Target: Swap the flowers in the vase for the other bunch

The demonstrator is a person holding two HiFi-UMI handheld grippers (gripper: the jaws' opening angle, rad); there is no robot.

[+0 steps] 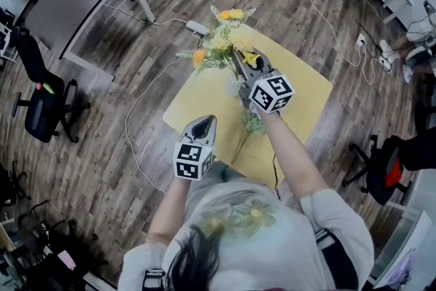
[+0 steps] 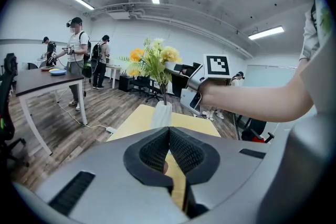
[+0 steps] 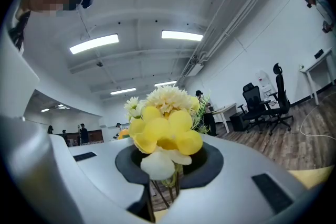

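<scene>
Gripping the thin stems of the yellow bunch (image 3: 165,123) between its closed jaws, the right gripper (image 1: 240,60) holds the flowers upright over the white vase (image 2: 161,115). In the left gripper view the stems seem to reach into the mouth of the vase, but I cannot tell how deep they go. The vase stands near the middle of the yellow table (image 1: 300,88). The other bunch (image 1: 253,123), pale and greenish, lies flat on the table just beside the vase, on the person's side.

The left gripper (image 2: 169,131) has its jaws closed on nothing and stays well apart from the vase, so nothing steadies it. I think the vase, tall and narrow, could tip if the stems catch on its rim or push sideways. The heavy flower heads could also make it lean after release.

The bunch has round yellow blooms, one cream chrysanthemum-like head, an orange flower and green fern sprigs.
</scene>
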